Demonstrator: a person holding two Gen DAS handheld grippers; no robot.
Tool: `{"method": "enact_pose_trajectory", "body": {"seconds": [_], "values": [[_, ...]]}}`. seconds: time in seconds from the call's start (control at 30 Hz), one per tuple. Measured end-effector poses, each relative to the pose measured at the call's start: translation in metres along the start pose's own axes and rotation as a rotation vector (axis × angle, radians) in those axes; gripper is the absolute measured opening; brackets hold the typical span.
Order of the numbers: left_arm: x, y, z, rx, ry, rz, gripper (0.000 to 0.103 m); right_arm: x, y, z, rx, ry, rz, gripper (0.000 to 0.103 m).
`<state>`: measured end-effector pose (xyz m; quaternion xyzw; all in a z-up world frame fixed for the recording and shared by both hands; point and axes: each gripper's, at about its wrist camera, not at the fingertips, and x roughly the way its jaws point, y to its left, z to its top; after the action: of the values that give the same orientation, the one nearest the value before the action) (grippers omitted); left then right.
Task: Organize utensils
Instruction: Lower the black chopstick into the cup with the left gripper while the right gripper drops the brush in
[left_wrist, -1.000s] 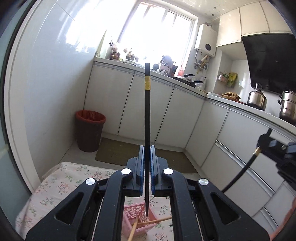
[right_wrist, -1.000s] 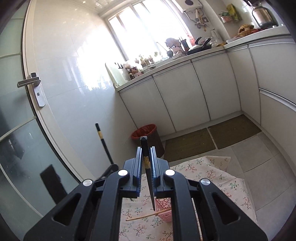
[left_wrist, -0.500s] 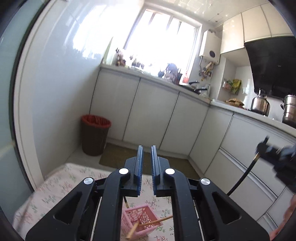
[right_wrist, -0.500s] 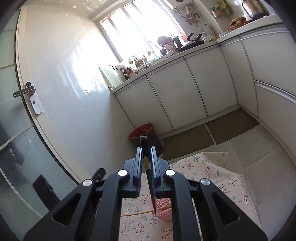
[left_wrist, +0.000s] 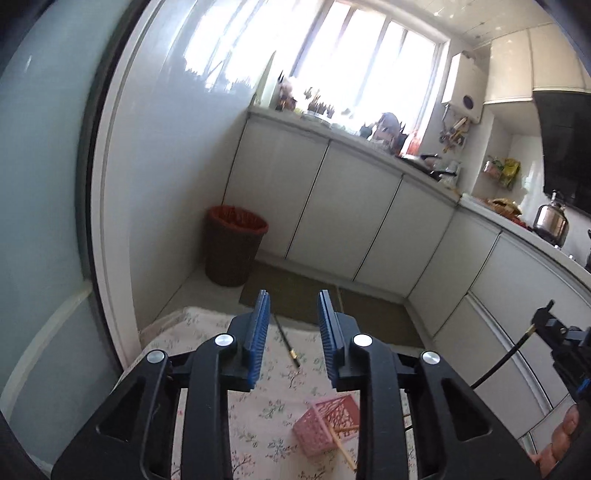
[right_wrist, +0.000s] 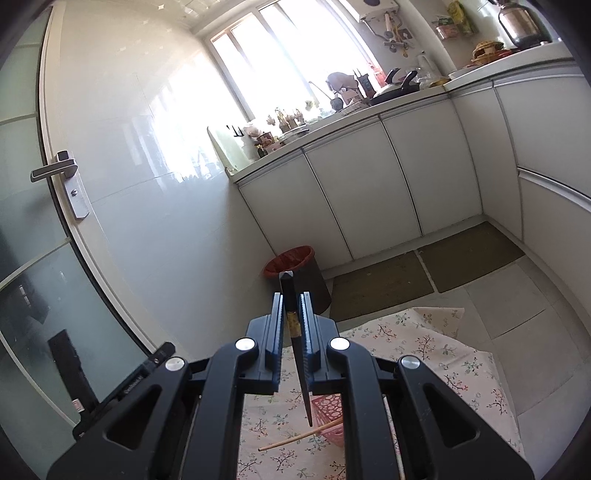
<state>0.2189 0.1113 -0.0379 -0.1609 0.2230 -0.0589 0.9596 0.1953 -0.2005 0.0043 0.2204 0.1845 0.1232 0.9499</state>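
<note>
Opening left gripper (left_wrist: 291, 328), nothing between; right gripper (right_wrist: 293, 325) clamps black chopstick (right_wrist: 295, 332). Next: drop into pink basket (left_wrist: 327, 424).

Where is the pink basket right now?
In the left wrist view the pink basket sits on the floral cloth, low and right of centre, below the open left gripper, with wooden chopsticks leaning in it.
</note>
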Motion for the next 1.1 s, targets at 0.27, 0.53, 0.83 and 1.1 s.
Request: {"method": "enact_pose_trajectory", "body": {"seconds": [0.27,0.53,0.83,1.1], "values": [[-0.004,0.013,0.002,-0.03,0.013,0.006,0.026,0.013,0.003,-0.002,-0.023,0.02,-0.013,0.011],[-0.003,0.011,0.008,-0.032,0.014,-0.008,0.026,0.048,0.001,-0.017,-0.044,0.026,-0.018,0.011],[-0.003,0.024,0.014,-0.062,0.015,0.005,0.03,0.108,-0.01,-0.061,-0.148,0.12,-0.09,0.012],[-0.004,0.02,0.013,-0.053,0.033,0.003,0.034,0.05,-0.001,-0.047,-0.137,0.012,-0.101,0.044]]}}
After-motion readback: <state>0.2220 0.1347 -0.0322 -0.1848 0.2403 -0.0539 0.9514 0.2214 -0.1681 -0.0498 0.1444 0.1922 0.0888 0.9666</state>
